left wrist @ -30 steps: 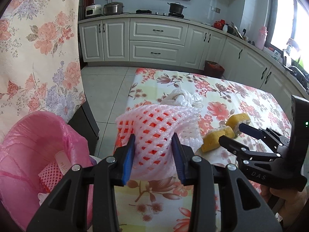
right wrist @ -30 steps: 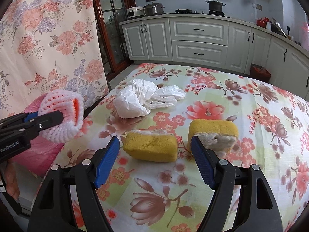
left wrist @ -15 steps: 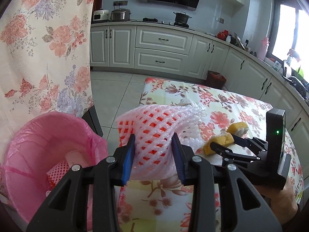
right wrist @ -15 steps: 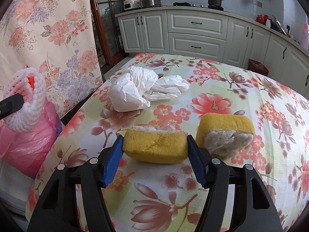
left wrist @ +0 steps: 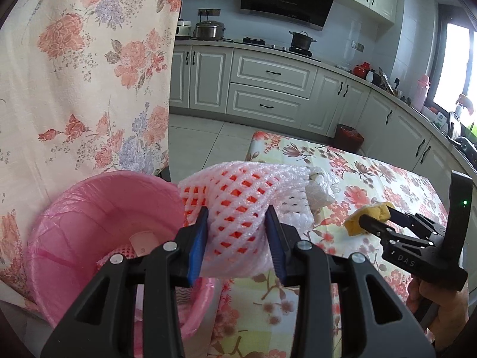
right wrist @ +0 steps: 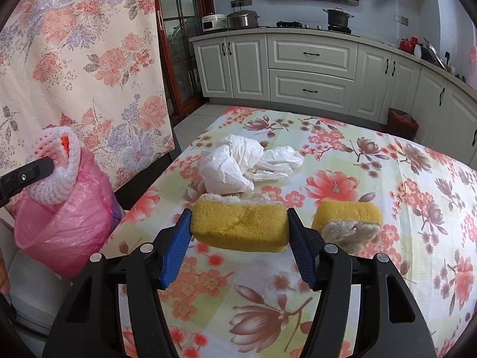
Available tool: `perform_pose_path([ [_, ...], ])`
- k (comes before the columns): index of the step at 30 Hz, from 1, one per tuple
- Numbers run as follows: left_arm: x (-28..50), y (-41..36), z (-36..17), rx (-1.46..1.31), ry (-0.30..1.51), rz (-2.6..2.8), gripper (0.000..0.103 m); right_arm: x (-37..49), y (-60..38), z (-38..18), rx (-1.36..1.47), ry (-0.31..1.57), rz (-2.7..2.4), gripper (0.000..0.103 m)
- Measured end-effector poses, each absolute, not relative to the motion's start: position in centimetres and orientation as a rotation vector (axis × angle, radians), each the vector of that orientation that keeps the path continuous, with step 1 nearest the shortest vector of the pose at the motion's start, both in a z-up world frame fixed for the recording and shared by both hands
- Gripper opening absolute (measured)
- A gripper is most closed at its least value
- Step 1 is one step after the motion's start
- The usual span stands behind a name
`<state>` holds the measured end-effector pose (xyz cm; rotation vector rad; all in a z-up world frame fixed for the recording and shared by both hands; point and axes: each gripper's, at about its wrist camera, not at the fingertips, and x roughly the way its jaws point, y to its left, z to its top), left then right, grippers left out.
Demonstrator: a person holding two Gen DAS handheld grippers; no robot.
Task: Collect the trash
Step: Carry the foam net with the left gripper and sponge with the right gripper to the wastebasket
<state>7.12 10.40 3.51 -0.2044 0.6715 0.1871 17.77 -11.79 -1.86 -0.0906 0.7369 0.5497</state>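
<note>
My left gripper [left wrist: 237, 232] is shut on a pink foam fruit net [left wrist: 238, 203] and holds it at the rim of the pink-lined trash bin [left wrist: 89, 220]. The net [right wrist: 56, 167] also shows above the bin [right wrist: 62, 217] in the right wrist view. My right gripper [right wrist: 238, 238] is shut on a yellow sponge piece [right wrist: 238, 223], lifted a little off the floral table [right wrist: 387, 268]. A second yellow sponge piece [right wrist: 348, 217] lies just right of it. Crumpled white plastic [right wrist: 238, 164] lies farther back. In the left wrist view the right gripper [left wrist: 378, 217] holds the sponge [left wrist: 369, 216].
A floral curtain [left wrist: 74, 74] hangs close behind the bin on the left. The bin holds another net and paper scraps [left wrist: 131, 244]. White kitchen cabinets [right wrist: 310, 68] run along the back, with a small red bin [right wrist: 402, 122] on the floor beyond the table.
My left gripper carried the foam net leftward off the table to above the bin. My right gripper moved forward, closed on the near sponge piece and raised it slightly.
</note>
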Motion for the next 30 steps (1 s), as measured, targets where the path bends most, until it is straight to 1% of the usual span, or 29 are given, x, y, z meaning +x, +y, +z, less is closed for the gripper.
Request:
perform_pose_path([
  [14,3.7,14.6,4.9,-0.245,0.627,0.277,0.037,15.6,-7.7,3.2,-0.107,0.640,0.636,0.059],
  [30,-0.6,20.3,5.9,-0.293,0.584,0.405,0.040,12.7,-0.9,6.2,-0.147,0.587,0.765,0.059],
])
